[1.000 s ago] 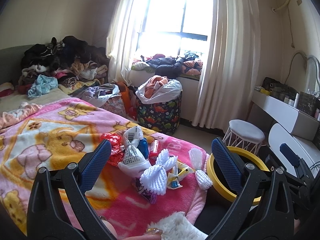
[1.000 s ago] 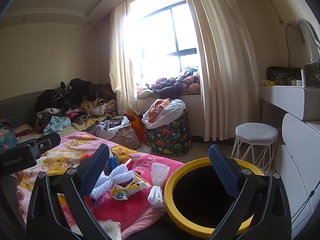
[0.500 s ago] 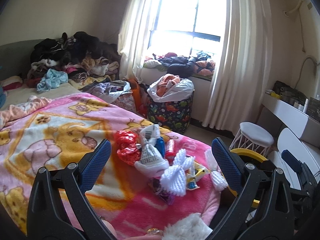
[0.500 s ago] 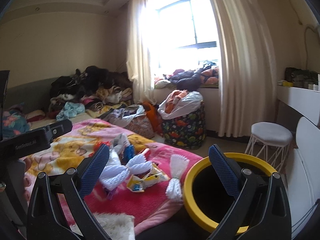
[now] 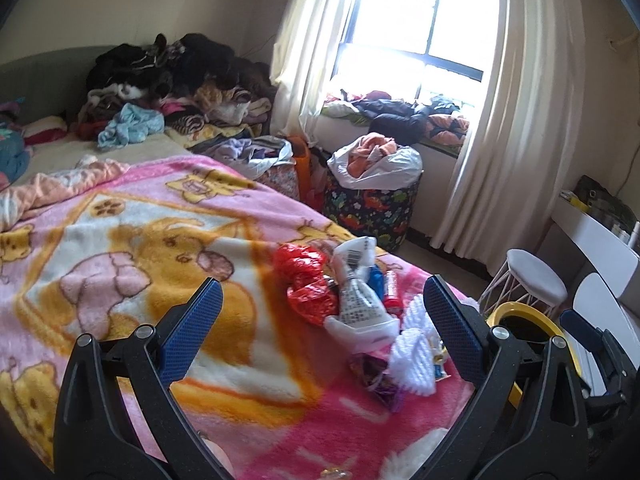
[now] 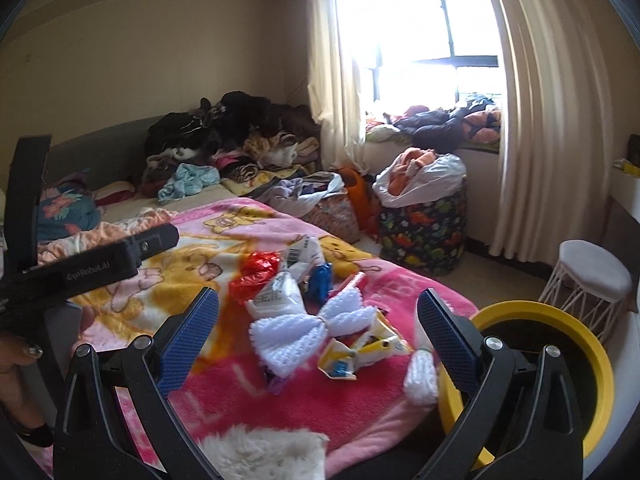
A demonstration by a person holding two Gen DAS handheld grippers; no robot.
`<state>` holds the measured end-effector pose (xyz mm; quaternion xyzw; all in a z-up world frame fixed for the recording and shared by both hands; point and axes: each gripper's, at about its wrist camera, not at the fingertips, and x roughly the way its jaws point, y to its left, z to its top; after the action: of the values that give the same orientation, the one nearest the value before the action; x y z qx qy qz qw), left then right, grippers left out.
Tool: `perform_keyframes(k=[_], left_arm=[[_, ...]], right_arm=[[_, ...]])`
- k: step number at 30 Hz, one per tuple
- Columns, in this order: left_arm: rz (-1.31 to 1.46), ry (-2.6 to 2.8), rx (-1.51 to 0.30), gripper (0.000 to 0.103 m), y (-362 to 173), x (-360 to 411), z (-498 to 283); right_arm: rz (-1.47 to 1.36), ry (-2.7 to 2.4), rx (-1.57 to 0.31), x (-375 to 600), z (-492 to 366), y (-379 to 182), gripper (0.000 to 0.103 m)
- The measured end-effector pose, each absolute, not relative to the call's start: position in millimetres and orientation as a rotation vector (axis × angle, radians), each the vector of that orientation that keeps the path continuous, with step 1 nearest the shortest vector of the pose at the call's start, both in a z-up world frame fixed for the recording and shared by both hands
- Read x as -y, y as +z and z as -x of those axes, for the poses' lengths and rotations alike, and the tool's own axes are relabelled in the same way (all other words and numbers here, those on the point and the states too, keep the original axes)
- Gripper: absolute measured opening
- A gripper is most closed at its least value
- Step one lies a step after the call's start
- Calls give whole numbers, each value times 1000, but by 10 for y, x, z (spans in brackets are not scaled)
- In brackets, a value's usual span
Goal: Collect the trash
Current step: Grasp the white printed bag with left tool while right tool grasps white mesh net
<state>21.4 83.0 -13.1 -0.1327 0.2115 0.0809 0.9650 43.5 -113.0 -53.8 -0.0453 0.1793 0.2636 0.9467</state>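
Observation:
A heap of trash lies on the pink blanket [image 5: 120,264] near the bed's foot: a red crumpled wrapper [image 5: 308,284], a white printed bag [image 5: 360,304], a white knitted bow [image 6: 308,326] and a yellow-and-white carton [image 6: 360,354]. Beside the bed stands a yellow-rimmed bin [image 6: 560,364], also seen as the bin [image 5: 528,316] in the left wrist view. My left gripper [image 5: 320,324] hangs open over the blanket, just short of the heap. Open as well, my right gripper [image 6: 316,332] frames the bow and carton, with nothing held.
A dinosaur-print hamper [image 5: 372,208] full of clothes stands by the window. A white stool [image 6: 592,280] sits next to the bin. Clothes are piled at the bed's far end [image 6: 240,136]. A white desk [image 5: 592,236] runs along the right wall. A hand [image 6: 20,356] holds the left gripper.
Both views have swung left and come closer to the heap. The trash now sits larger between the fingers and the bin has slid to the right edge. Nothing was picked up.

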Motion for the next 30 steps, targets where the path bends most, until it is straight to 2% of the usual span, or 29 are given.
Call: perform_keyframes(k=[9,22,25,30], left_arm=[[293,97,-458,92,-142,-903,-503],[254,-13,-569,92,-179,-475,-1207],[236,-19,-622,92,-237,-406,-1381],[231,-48,-701,91,-401,-388,-1646]], right_arm=[[71,446,-422,1294,-932,-463,97],[79,341,-532,1670,-1530,-590,96],[97,337,-594,1659,-1686,-677,91],[125,331,-711,1611,-1972,-874,74]])
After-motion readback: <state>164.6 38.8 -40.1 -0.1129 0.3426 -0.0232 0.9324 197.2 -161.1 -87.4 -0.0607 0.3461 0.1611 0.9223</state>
